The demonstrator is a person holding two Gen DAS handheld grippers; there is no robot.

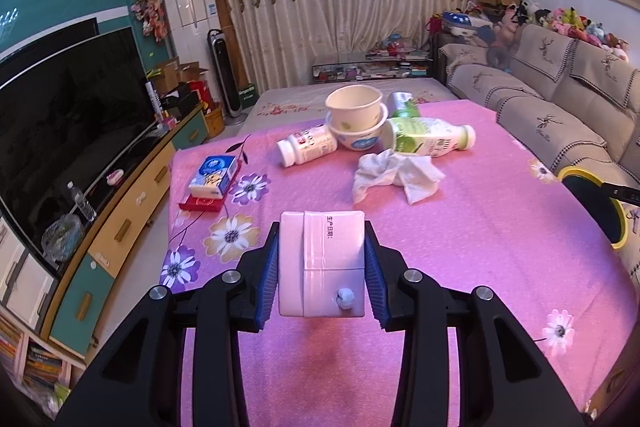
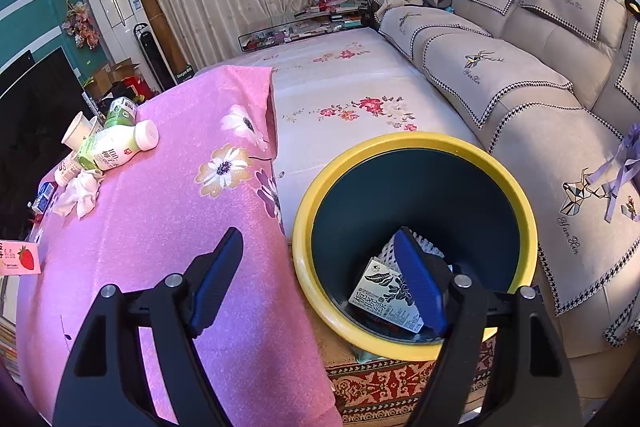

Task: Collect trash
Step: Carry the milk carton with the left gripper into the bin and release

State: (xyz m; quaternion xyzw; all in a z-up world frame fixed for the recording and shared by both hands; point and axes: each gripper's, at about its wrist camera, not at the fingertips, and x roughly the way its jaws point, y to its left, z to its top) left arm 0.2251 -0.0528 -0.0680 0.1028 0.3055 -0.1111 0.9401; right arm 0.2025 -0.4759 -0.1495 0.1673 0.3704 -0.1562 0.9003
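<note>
The left gripper [image 1: 322, 267] sits nearest the lens, its blue fingers [image 1: 269, 267] closed on the side faces of a small white carton [image 1: 322, 259], which is held clear above the pink cloth [image 1: 480, 227] of the tabletop. The grip looks square, but the carton's skin is glossy and the pads meet only its two narrow sides, so a quick swing could let it twist or slide out (a capped spout shows on its near face, and a hard squeeze might push dregs from it).

Farther out on the cloth lie the remaining pieces: a crumpled tissue [image 1: 394, 177], a white bottle [image 1: 306, 147] on its side, two stacked cups [image 1: 354, 123] and a green bottle [image 1: 428, 139] leaning against them. A low sweep across that heap could set the bottles rolling off the edge.

The right gripper [image 2: 320, 279] holds nothing, its fingers [image 2: 420, 287] wide apart, one hanging over the mouth of the yellow-rimmed bin [image 2: 416, 143], which stands off the tabletop's edge beside the sofa [image 2: 520, 87] and already has a box [image 2: 384, 297] inside. That finger partly blocks the opening, so a drop aimed there might hit it or the rim and bounce onto the rug [image 2: 380, 387].
</note>
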